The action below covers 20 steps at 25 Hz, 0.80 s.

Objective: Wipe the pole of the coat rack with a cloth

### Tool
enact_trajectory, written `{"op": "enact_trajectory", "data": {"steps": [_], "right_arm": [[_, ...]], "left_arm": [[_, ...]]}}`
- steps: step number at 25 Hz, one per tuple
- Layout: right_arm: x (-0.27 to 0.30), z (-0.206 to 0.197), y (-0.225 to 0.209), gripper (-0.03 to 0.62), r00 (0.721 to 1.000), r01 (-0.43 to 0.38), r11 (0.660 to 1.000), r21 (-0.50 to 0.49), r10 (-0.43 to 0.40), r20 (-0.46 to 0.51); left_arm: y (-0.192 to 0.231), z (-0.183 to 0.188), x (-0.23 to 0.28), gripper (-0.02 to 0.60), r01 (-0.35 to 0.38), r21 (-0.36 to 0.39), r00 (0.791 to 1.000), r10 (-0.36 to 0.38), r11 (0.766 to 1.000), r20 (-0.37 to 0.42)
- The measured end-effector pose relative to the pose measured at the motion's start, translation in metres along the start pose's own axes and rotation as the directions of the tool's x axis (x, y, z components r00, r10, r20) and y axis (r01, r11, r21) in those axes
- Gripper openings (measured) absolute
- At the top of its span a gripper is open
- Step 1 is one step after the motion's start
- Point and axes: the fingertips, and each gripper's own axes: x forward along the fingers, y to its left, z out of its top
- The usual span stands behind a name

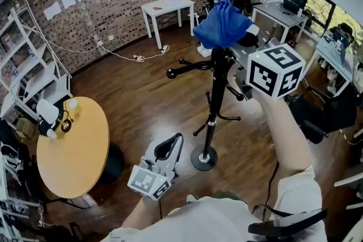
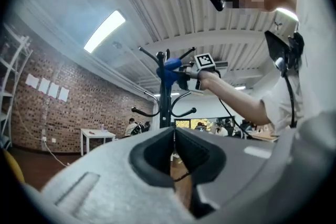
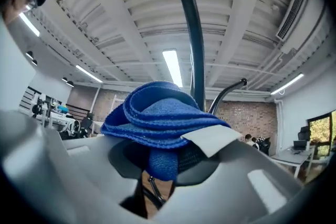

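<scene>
The black coat rack pole (image 1: 217, 85) rises from a round base (image 1: 204, 158) on the wooden floor, with curved hooks near the top. High on the pole, my right gripper (image 1: 244, 37) is shut on a bunched blue cloth (image 1: 223, 24) that lies against it. In the right gripper view the cloth (image 3: 157, 118) with its white tag fills the jaws of the right gripper (image 3: 163, 165), and the pole (image 3: 193, 44) stands just behind it. My left gripper (image 1: 174, 143) hangs low near the base, shut and holding nothing. From the left gripper (image 2: 174, 136) the rack (image 2: 165, 99) and cloth (image 2: 169, 68) appear ahead.
A round yellow table (image 1: 74, 150) stands at the left with white shelving (image 1: 28, 76) behind it. A small white table (image 1: 167, 5) is by the brick wall, and a cable (image 1: 136, 56) lies on the floor. Desks with monitors (image 1: 317, 8) and a chair (image 1: 329, 110) are at the right.
</scene>
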Motion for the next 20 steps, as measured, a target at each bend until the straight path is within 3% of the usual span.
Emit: {"op": "enact_trajectory", "data": {"steps": [4,7,10,15,17,20], "right_arm": [[-0.007,-0.056,0.014,0.097,0.996,0.035,0.999,0.001,-0.035,-0.084],[-0.018,-0.077,0.008,0.097,0.992,0.094,0.995,0.046,-0.089,-0.090],[-0.022,-0.068,0.006,0.098,0.995,0.085,0.994,0.068,-0.082,-0.052],[-0.084,-0.030,0.048,0.097,0.996,0.011,0.999,0.031,-0.014,0.088],[-0.111,-0.061,0.087,0.095,0.997,-0.064,0.998,0.030,0.063,0.035],[-0.126,-0.164,0.131,0.096,0.975,-0.148,0.980,0.133,0.167,-0.146]], "left_arm": [[0.009,-0.008,-0.016,0.005,0.001,-0.062,1.000,-0.002,0.998,-0.020],[0.015,-0.020,-0.022,0.005,0.007,-0.077,0.999,-0.011,0.997,-0.053],[0.016,-0.030,-0.013,0.005,0.011,-0.070,0.996,-0.017,0.998,-0.085],[0.003,-0.024,-0.001,0.005,0.056,-0.091,0.998,-0.059,0.994,-0.036],[0.006,-0.034,-0.002,0.005,0.053,-0.101,0.997,-0.059,0.993,-0.055],[0.022,-0.048,-0.009,0.005,0.007,-0.112,0.995,-0.017,0.994,-0.093]]}}
